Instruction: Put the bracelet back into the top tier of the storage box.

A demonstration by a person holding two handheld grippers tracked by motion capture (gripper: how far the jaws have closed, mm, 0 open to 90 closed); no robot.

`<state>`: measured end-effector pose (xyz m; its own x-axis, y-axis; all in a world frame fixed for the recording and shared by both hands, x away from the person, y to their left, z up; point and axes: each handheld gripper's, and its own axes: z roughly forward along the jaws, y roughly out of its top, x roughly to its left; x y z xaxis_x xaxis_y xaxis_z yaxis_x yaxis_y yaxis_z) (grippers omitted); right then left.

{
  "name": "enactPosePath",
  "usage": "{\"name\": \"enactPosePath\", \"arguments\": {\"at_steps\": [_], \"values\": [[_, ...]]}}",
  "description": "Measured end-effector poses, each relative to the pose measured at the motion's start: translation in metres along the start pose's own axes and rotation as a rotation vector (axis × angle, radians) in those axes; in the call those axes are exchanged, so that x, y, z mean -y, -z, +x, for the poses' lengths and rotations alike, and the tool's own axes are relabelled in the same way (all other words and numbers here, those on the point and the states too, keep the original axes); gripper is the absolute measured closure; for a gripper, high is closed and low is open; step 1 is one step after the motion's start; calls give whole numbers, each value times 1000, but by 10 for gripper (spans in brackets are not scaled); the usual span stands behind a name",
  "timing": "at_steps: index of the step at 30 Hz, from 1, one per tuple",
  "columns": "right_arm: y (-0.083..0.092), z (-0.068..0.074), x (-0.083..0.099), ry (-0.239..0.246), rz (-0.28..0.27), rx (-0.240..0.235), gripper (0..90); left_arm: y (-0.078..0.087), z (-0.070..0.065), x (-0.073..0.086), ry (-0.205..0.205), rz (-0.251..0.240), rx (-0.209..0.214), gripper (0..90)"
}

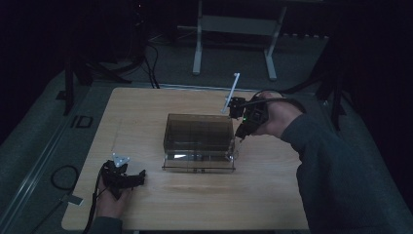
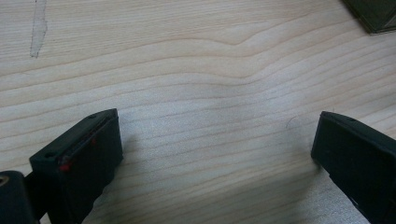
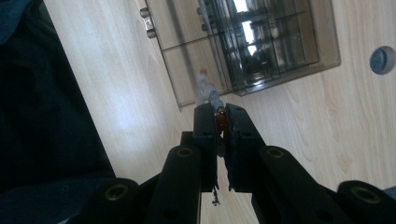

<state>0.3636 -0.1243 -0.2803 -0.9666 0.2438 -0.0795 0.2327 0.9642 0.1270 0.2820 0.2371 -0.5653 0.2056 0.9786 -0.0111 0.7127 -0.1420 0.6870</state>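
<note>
In the high view the room is sitting in deep shadow, so little is reading clearly beyond the pale wooden worktop [image 1: 272, 195]. A smoky transparent box [image 1: 198, 134] is standing at its middle, its lid [image 1: 198, 165] lying open and flat toward the near edge; internal dividers are faintly showing, but any contents are too dim to make out. The left hand-held gripper [image 1: 127, 179] is resting low on the worktop near the left front corner, well apart from the box, its jaws spread. The right hand-held gripper [image 1: 240, 130] is hovering just beside the box's right wall, pointing down; its tips are too small and dark to judge here. A sleeve [image 1: 336, 170] is running off the bottom right edge.

In the left gripper view the two black jaws are standing wide apart over bare wood grain, with nothing between them. A corner of the box [image 2: 373, 14] is being cut off at the top right.

In the right gripper view the jaws are pinching narrowly on a small item [image 3: 219, 119], orange and clear, mostly hidden between them and hard to identify. It is hanging beside the open lid [image 3: 187, 60], above the worktop. The box's compartments [image 3: 266, 42] are glaring with reflections, so what they hold cannot be told.
</note>
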Motion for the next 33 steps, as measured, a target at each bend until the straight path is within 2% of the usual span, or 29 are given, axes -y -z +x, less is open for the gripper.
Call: {"name": "enactPosePath", "arguments": {"at_steps": [12,25,29,33], "values": [[-12,4,-14,20,9,-13,838,0,0,0,-8,2,2,23],[-47,2,-19,9,57,-14,837,0,0,0,-7,1,4,23],[-54,2,-19,7,51,-18,836,0,0,0,-7,1,4,23],[-68,2,-19,3,59,-24,836,0,0,0,-7,1,4,23]]}}
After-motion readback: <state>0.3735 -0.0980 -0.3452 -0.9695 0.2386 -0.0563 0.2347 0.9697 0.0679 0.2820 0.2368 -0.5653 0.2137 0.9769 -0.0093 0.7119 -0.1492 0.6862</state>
